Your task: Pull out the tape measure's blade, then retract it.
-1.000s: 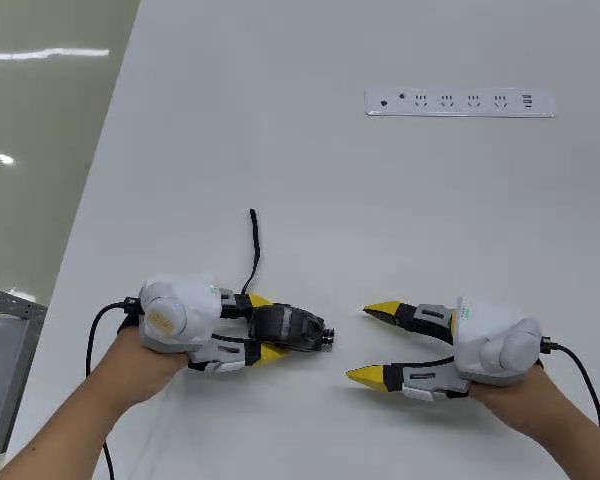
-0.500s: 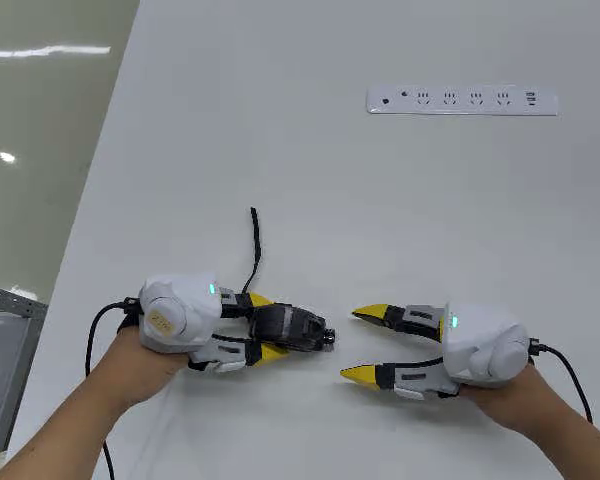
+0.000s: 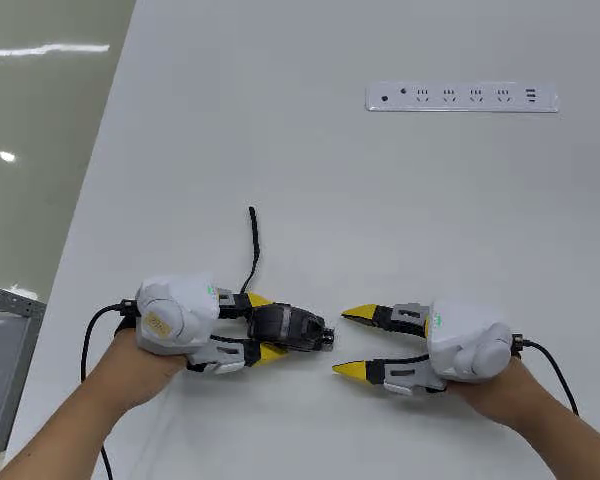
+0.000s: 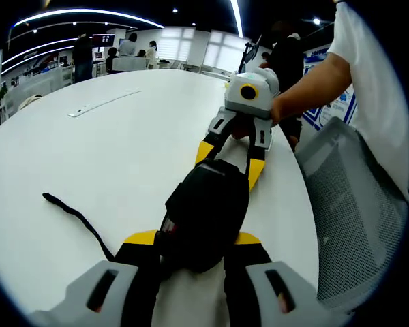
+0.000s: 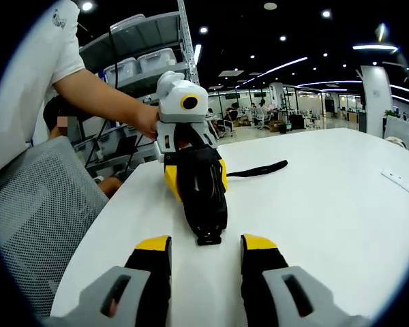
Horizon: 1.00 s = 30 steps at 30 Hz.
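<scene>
Right gripper [image 3: 342, 341] has slid in closer than a second ago. Its jaws are spread wide and hold nothing, and the tips are now just short of the tape measure [image 3: 292, 328]. The black tape measure lies on the white table [image 3: 380, 220], pinched tight in the left gripper [image 3: 264, 326] same as before, blade end facing the right one. Its black strap [image 3: 253, 245] trails away across the table. Farther back there's a white power strip [image 3: 461, 98].
</scene>
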Available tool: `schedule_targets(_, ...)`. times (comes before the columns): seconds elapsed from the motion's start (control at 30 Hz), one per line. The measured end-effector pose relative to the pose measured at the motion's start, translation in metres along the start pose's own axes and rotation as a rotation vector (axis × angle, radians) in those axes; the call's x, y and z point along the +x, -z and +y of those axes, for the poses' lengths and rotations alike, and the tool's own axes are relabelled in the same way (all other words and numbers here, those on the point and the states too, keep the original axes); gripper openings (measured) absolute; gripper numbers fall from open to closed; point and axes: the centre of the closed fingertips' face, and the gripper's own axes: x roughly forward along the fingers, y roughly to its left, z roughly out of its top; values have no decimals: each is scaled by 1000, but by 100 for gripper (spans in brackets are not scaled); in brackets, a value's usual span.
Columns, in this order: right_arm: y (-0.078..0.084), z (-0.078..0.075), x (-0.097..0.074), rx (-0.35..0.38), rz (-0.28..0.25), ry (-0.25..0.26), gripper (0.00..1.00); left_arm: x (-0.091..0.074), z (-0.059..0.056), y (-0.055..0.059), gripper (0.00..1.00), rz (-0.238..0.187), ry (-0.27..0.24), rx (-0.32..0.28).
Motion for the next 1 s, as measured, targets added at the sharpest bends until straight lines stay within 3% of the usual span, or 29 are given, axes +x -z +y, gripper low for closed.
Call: schedule_targets(1.0,4,-6,13,-32,7,1,23,0,0,0,33,-6,1,-4)
